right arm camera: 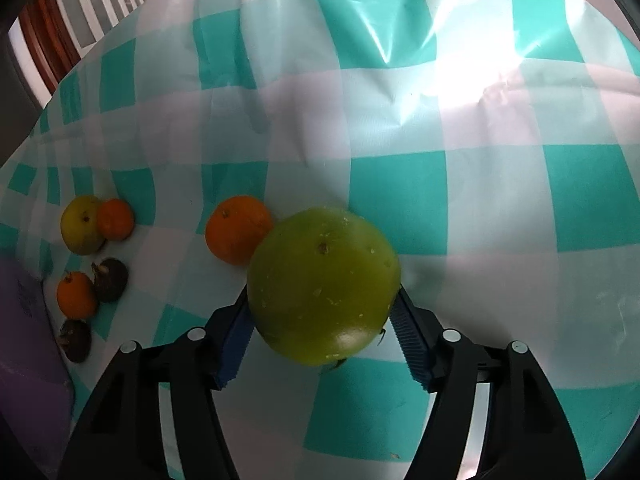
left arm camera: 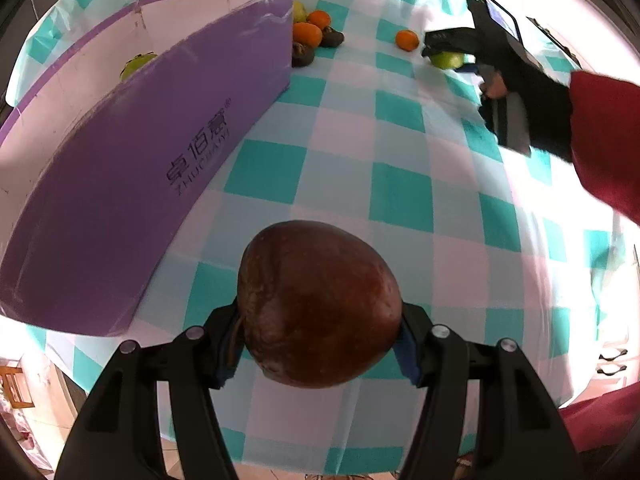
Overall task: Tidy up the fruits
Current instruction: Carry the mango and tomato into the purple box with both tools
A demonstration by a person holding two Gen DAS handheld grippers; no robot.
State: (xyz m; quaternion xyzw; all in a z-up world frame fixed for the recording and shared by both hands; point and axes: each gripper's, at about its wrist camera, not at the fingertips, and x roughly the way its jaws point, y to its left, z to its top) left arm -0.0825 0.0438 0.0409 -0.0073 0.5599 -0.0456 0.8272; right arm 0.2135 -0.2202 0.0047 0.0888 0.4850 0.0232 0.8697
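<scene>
The job looks only just begun. The purple box (left arm camera: 132, 152) stands on the left of the bench (left arm camera: 400, 184), and only one green fruit (left arm camera: 136, 65) shows inside it. The left gripper (left arm camera: 318, 344) has its jaws clamped on a dark red fruit (left arm camera: 318, 300), near the box. The right gripper (right arm camera: 322, 328), far off on the right, has its jaws around a green apple (right arm camera: 322, 284), touching both sides. Oranges, like this orange (right arm camera: 238, 228), and some dark fruits (right arm camera: 110, 280) wait on the bench by the box's far end.
</scene>
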